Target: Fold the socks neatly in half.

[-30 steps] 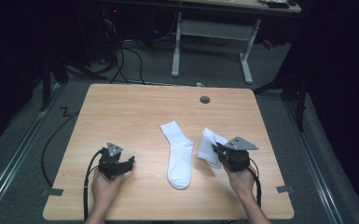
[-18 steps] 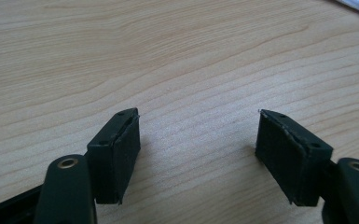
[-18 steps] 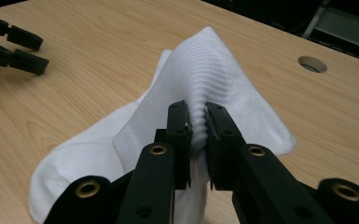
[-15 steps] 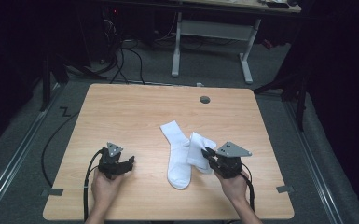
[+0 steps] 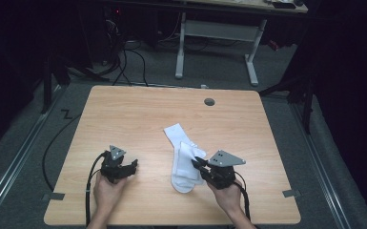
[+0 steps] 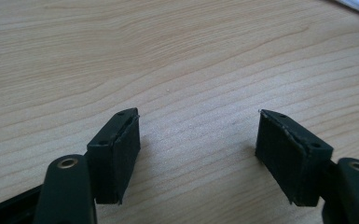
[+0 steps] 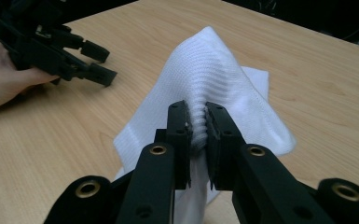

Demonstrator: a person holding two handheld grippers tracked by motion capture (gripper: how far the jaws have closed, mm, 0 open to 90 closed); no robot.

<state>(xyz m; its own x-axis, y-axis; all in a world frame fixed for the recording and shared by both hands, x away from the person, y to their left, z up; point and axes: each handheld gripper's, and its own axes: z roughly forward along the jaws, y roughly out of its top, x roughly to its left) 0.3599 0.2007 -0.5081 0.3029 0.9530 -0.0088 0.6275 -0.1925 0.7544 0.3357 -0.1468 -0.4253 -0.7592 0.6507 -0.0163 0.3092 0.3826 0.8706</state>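
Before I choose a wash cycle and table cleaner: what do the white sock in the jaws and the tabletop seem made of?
White sock: soft ribbed knit, likely cotton blend; matte, bunches between the jaws. Tabletop: pale wood grain, smooth; possibly laminate.

- A white ribbed sock (image 5: 180, 157) lies flat near the middle of the wooden table, cuff end toward the far edge, toe end toward the near edge.
- A second white sock (image 7: 214, 79) is pinched in a bunched fold, lifted into a peak, and draped over the flat sock's right side, touching it.
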